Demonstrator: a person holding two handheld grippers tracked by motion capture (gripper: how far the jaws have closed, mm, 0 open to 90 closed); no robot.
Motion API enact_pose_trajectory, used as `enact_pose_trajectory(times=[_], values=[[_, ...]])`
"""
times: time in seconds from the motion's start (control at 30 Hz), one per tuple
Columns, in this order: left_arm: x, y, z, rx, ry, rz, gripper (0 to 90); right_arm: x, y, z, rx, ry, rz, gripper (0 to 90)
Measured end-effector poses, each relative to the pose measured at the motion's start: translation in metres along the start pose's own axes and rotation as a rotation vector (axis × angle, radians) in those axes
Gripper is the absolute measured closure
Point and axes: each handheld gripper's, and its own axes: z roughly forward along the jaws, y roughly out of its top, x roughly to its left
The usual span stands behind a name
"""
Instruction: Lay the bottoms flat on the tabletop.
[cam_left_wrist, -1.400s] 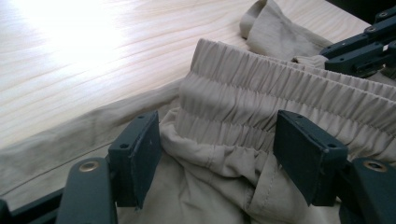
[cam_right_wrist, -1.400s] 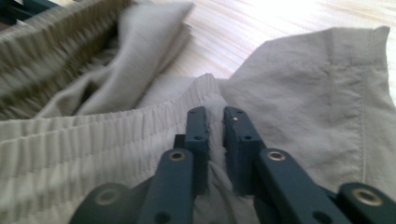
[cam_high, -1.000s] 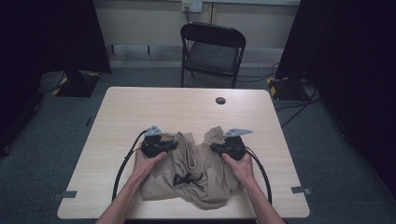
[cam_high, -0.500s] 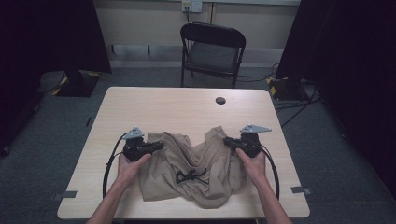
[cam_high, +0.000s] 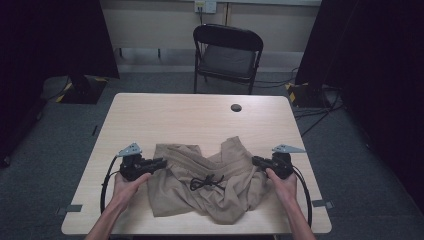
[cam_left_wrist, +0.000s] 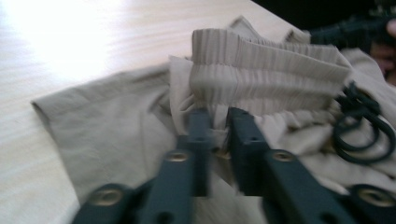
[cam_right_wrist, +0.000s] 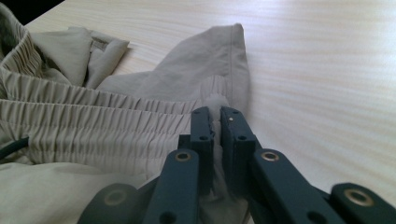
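Shorts (cam_high: 205, 182), tan, lie crumpled on my near half of the table (cam_high: 200, 115), waistband stretched between my two grippers, black drawstring (cam_high: 206, 181) coiled on top near the middle. My left gripper (cam_high: 161, 162) sits at the shorts' left edge, pointing inward; in the left gripper view the jaws stand a little apart with the ribbed waistband (cam_left_wrist: 261, 74) bunched right at their tips, and they've just been opening, so the cloth is between them but I don't see the pads pressing on it: released, I'd say. My right gripper (cam_high: 256, 161) is at the shorts' right edge, also pointing inward; in the right gripper view (cam_right_wrist: 214, 123) the jaws are clenched on a pinch of tan fabric, a fold squeezed up between the pads, with the elastic band running off to the left of that view and a hem corner (cam_right_wrist: 236, 35) lying flat on bare wood beyond. Both hands grip the tools from the near edge, left hand (cam_high: 125, 185) and right hand (cam_high: 282, 182), cables looping back toward me. One leg of the shorts points up toward the far side near the table's centre; the rest sags toward the near edge. Small dark grommet (cam_high: 236, 107) sits in the far part of the tabletop, well apart from the shorts. Folding chair (cam_high: 227, 52) stands beyond the table on grey floor.
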Motion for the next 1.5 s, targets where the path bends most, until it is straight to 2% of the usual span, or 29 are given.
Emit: enact_pose_trajectory(times=[0.03,0.1,0.17,0.2,0.23,0.27,0.3,0.4,0.43,0.5,0.57,0.63,0.67,0.7,0.73,0.8,0.83,0.87,0.9,1.0,1.03,1.07,1.13,1.2,1.27,1.3,1.37,1.43,1.5], values=[[0.003,0.000,0.001,-0.009,-0.006,-0.011,65.9,0.000,0.000,0.000,0.001,0.001,0.001,84.1],[0.007,-0.001,0.005,-0.016,-0.012,-0.036,53.7,0.000,0.001,-0.001,0.001,0.008,-0.006,82.6],[0.008,-0.001,0.008,-0.019,-0.011,-0.041,44.7,-0.001,0.002,-0.002,0.005,0.007,-0.013,80.6],[0.008,-0.001,0.011,-0.008,-0.003,-0.034,41.6,-0.002,0.002,-0.002,0.008,0.010,-0.016,77.8],[0.008,0.002,0.019,0.033,0.008,-0.013,39.6,-0.002,0.002,-0.001,0.009,0.008,-0.010,74.0],[0.009,0.004,0.023,0.045,0.007,-0.012,37.5,-0.003,0.002,-0.001,0.012,0.013,-0.004,69.6],[0.009,0.006,0.027,0.036,-0.014,-0.022,36.2,-0.003,0.001,0.000,0.014,0.012,-0.004,63.7],[0.005,0.010,0.033,0.043,-0.013,0.003,42.6,-0.003,0.001,0.000,0.014,0.007,0.006,49.3],[0.004,0.010,0.035,0.072,0.006,0.040,49.9,-0.004,0.001,0.001,0.014,0.007,0.016,45.3],[0.008,0.007,0.034,0.070,-0.004,0.018,59.8,-0.007,0.000,0.005,0.031,0.008,0.038,38.8],[0.009,0.005,0.032,0.059,-0.007,0.017,68.2,-0.010,-0.003,0.010,0.046,0.025,0.054,37.6],[0.010,0.000,0.029,0.062,-0.032,0.013,74.1,-0.010,-0.004,0.015,0.074,0.065,0.077,39.4],[0.010,0.000,0.029,0.062,-0.032,0.013,75.9,-0.010,-0.004,0.015,0.074,0.065,0.077,39.4],[0.009,0.000,0.028,0.065,-0.038,0.013,75.9,-0.009,-0.005,0.018,0.083,0.067,0.067,46.1],[0.008,0.001,0.024,0.051,-0.054,0.001,78.8,-0.003,-0.004,0.019,0.094,0.052,0.032,62.8],[0.007,0.003,0.021,0.048,-0.054,0.010,79.6,-0.001,-0.003,0.016,0.084,0.034,0.008,71.2],[0.004,0.004,0.017,0.041,-0.058,0.014,79.6,-0.001,-0.003,0.016,0.084,0.034,0.008,71.2],[0.001,0.006,0.014,0.034,-0.059,0.020,79.9,0.003,0.001,0.009,0.063,0.006,-0.025,76.3],[-0.001,0.008,0.010,0.034,-0.056,0.032,79.9,0.003,0.001,0.009,0.063,0.006,-0.025,76.3],[-0.005,0.013,-0.001,-0.007,-0.046,0.035,80.1,0.005,0.009,-0.003,0.011,-0.012,-0.037,77.5],[-0.006,0.015,-0.003,-0.021,-0.040,0.031,80.2,0.007,0.017,-0.011,-0.027,-0.017,-0.045,78.7],[-0.005,0.017,-0.006,-0.030,-0.037,0.028,80.2,0.007,0.017,-0.011,-0.027,-0.017,-0.045,78.7],[-0.002,0.020,-0.010,-0.051,-0.012,0.019,80.3,0.008,0.026,-0.016,-0.060,-0.016,-0.054,79.0],[0.005,0.022,-0.013,-0.066,0.020,-0.005,80.4,0.008,0.037,-0.018,-0.107,-0.004,-0.038,80.0],[0.008,0.020,-0.011,-0.027,0.066,0.021,80.5,0.009,0.040,-0.014,-0.111,0.009,-0.033,80.6],[0.008,0.020,-0.011,-0.027,0.066,0.021,80.5,0.009,0.040,-0.014,-0.111,0.009,-0.033,80.6],[0.016,0.010,-0.005,0.021,0.075,-0.006,80.5,0.014,0.036,0.000,-0.071,0.021,-0.040,81.5],[0.018,0.006,-0.004,0.025,0.076,-0.021,80.4,0.015,0.033,0.003,-0.061,0.023,-0.038,81.6],[0.023,-0.002,-0.001,0.039,0.080,-0.042,80.4,0.017,0.025,0.013,-0.025,0.027,-0.041,81.8]])
